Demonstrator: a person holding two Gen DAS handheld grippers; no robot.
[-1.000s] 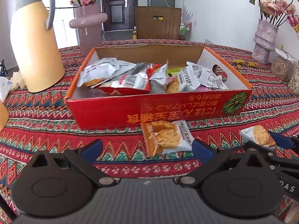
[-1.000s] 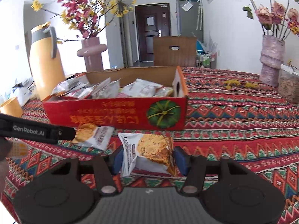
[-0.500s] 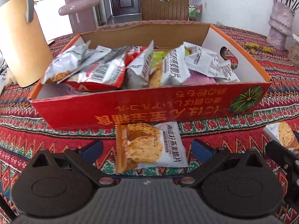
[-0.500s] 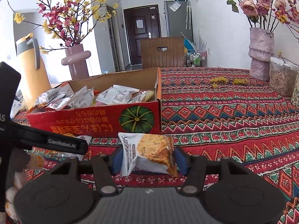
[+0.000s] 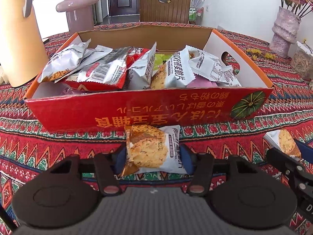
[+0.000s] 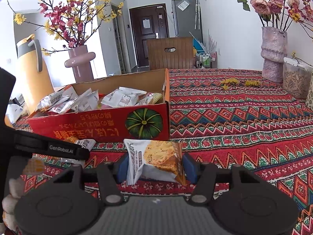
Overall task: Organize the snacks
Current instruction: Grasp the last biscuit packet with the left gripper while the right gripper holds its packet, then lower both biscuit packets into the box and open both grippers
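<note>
Left claw [image 5: 153, 157] closing around cracker packet [image 5: 154, 148] before box [image 5: 137, 113].

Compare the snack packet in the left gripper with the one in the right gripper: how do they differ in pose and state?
The left packet has its orange end on the left of its view; the right packet has it on the right.
The left packet sits close against the red box; the right packet sits clear of it, near the pumpkin corner.
The left gripper jaws are closing on theirs; the right gripper holds its own.
Both are white-and-orange cookie packets.
</note>
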